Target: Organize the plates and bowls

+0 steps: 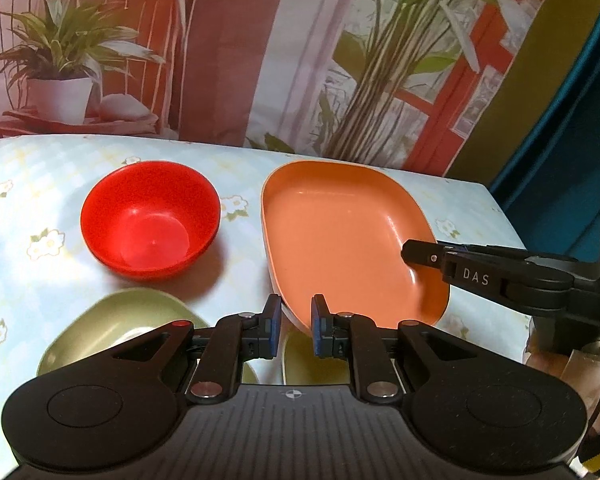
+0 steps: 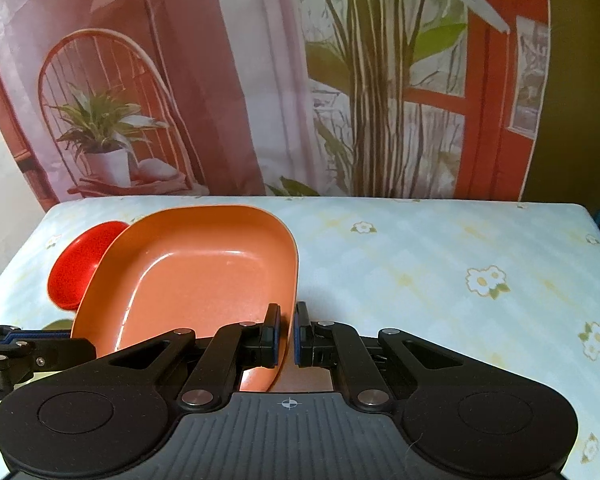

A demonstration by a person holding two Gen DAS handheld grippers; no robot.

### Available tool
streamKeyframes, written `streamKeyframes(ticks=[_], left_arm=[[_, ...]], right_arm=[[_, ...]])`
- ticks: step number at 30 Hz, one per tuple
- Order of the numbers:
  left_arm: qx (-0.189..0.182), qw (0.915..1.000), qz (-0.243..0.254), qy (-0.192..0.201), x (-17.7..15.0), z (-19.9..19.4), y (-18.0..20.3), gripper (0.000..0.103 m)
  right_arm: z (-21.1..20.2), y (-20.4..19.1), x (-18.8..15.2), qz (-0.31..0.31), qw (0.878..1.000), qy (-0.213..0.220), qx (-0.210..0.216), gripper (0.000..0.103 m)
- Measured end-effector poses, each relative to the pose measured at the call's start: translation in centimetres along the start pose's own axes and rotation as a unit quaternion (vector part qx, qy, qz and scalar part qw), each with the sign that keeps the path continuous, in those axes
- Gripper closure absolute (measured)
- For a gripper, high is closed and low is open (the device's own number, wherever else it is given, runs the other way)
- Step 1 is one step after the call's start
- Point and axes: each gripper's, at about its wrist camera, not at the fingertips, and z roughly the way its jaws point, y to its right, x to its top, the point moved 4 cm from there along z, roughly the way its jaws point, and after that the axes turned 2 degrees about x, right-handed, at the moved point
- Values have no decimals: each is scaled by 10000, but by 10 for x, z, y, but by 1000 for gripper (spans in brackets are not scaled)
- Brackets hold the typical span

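The backdrop (image 2: 228, 80) is the largest thing in sight: a printed cloth with a potted plant in an arched orange chair frame, tall green stems and a red window frame, hanging behind the far edge of the surface (image 2: 440, 264). The surface wears a pale blue cloth dotted with small white flowers.

On it, the orange plate (image 2: 204, 276), a deep dish with rounded corners, is tilted up off the cloth, its near rim raised. The right gripper (image 2: 287, 334) has its fingers (image 2: 271, 332) pinching the plate's rim near one corner, one pad inside the dish and one outside; in the left wrist view the same gripper (image 1: 410, 252) reaches in from the right side over the plate's edge (image 1: 340, 240).

Just left of the orange plate, apart from it, sits the red bowl (image 1: 150, 220), upright and open side up on the cloth. In the right wrist view only part of the bowl (image 2: 80, 272) shows, behind the lifted plate.

Nearer the left camera lies a green plate (image 1: 112, 324), flat on the surface, partly hidden under the left gripper (image 1: 296, 330). That gripper hovers over it, its fingers (image 1: 274, 328) spread a little apart with nothing between them; the lower corner of the orange plate shows just beyond the gap.
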Motion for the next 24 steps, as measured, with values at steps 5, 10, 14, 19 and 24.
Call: streamKeyframes(ticks=[5, 10, 14, 19, 24], left_arm=[[-62, 10000, 67, 19, -13, -13, 5, 86], [-113, 9999, 111, 44, -24, -24, 8, 86], [-138, 9998, 111, 29, -31, -29, 8, 86], [-195, 9997, 144, -19, -41, -33, 7, 86], [-246, 9996, 153, -57, -47, -35, 7, 86]], right_arm=[[-17, -5, -7, -80, 10000, 20, -14, 97], [-29, -6, -18, -96, 10000, 20, -9, 97], [-36, -8, -27, -138, 9999, -5, 4, 97], [-43, -11, -35, -131, 9999, 18, 62, 97], [-48, -11, -45, -116, 9999, -19, 89, 97]])
